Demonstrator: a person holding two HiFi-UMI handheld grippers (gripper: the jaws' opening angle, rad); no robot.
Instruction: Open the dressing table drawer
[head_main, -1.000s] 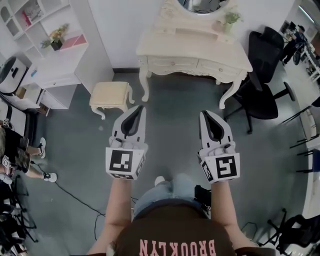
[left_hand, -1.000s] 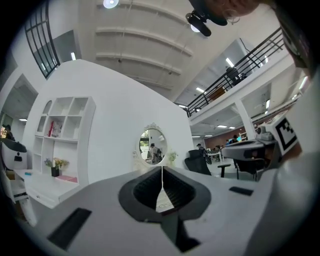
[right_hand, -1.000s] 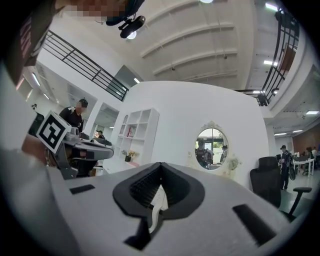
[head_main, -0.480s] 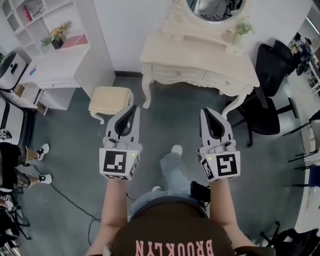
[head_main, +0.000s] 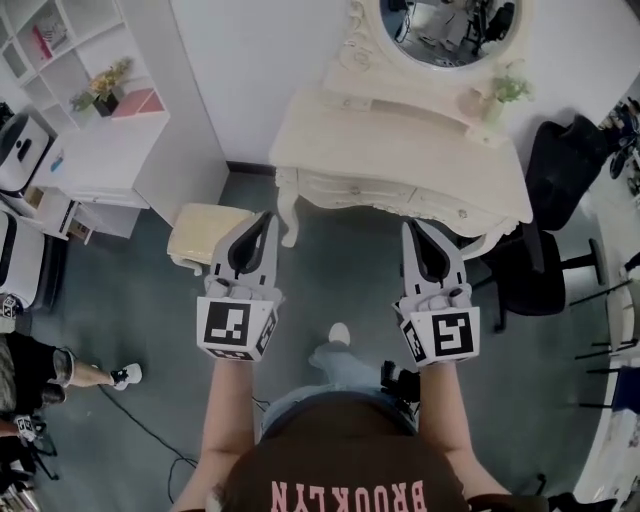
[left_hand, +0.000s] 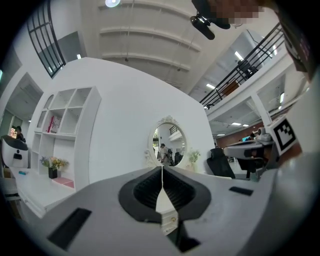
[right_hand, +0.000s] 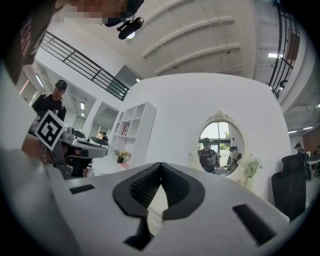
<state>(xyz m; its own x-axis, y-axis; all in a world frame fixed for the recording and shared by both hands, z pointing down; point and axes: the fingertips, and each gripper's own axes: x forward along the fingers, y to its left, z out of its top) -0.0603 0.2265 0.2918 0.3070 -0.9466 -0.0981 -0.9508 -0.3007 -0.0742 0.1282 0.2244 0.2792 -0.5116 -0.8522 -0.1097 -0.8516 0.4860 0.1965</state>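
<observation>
Holds the left gripper (head_main: 265, 216) and the right gripper (head_main: 409, 225) side by side in front of the torso, both aimed ahead at the dressing table (head_main: 400, 150). Looks like a carrying pose for the approach, since neither touches anything. Shows both pairs of jaws pressed together in the gripper views, with nothing pinched between them; would have to spread them before taking a knob. Stands apart from the table, with bare floor between the tips and its front.

Has a cream stool (head_main: 203, 228) just beyond the left gripper, beside the table's left leg and clear of the drawers. Has a black office chair (head_main: 560, 170) close at the table's right corner, possibly a nuisance to the right arm.

Finds the drawer (head_main: 348, 189) in the apron under the tabletop, beyond the gap between the two grippers: cream, carved, shut flush. Sits beside a second drawer front on its right, with a small knob (head_main: 462, 213). Cannot tell which of the two is meant.

Ends farthest back with an oval mirror (head_main: 445, 30) against the white wall and a small plant (head_main: 507, 88) beside it.
</observation>
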